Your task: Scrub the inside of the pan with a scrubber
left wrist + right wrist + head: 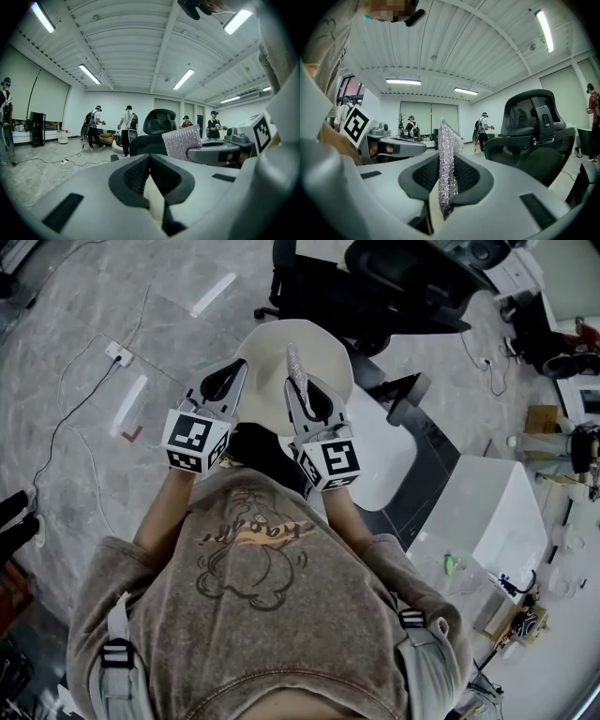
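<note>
Scrubber, silvery mesh, stands upright, clamped in my right gripper. My left gripper is closed, holding nothing. Both hover above a round cream surface.

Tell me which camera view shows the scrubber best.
The right gripper view: the scrubber stands centre frame, pinched edge-on in the right hand-held gripper, its silvery mesh clear. The left gripper view shows its broad face, smaller and partly hidden. The head view shows only a thin strip jutting forward.
</note>
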A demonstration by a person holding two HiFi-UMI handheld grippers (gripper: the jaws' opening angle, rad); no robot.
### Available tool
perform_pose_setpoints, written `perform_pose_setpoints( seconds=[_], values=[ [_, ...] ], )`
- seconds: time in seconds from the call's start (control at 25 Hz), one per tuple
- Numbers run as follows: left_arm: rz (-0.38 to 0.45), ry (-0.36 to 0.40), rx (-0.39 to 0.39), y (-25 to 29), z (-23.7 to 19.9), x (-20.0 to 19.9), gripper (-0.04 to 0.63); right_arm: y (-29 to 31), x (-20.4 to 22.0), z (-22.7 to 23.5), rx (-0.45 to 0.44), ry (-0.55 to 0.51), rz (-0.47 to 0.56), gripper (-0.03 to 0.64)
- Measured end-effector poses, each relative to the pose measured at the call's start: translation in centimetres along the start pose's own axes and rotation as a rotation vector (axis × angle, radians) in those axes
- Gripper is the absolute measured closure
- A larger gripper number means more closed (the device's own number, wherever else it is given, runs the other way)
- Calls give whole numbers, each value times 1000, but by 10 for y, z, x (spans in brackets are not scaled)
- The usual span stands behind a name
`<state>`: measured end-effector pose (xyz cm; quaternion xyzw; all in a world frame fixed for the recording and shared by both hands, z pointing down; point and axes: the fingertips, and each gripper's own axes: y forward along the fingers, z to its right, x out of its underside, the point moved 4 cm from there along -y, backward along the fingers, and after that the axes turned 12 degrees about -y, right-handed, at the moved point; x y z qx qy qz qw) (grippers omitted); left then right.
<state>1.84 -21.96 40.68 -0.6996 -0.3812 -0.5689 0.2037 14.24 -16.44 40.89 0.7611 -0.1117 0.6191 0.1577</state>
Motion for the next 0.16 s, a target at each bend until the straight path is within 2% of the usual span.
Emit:
perform_pose_setpoints(
  seconds=[0.16],
  values=[
    [-5, -4, -2, 1, 0, 3, 577, 0, 2, 0, -8, 1, 1, 532]
  ],
)
